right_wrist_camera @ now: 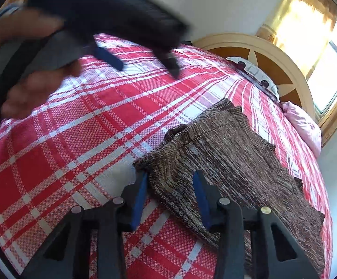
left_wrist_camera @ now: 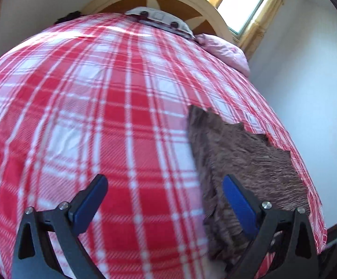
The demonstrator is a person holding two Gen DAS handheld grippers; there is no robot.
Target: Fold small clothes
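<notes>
Brown knit garment lies spread on the red plaid bedspread near its right edge. My right gripper hangs spread over its near corner; my left gripper gapes beside it, holding nothing.

Red-plaid bed, arched headboard, sunlit curtained window.
</notes>
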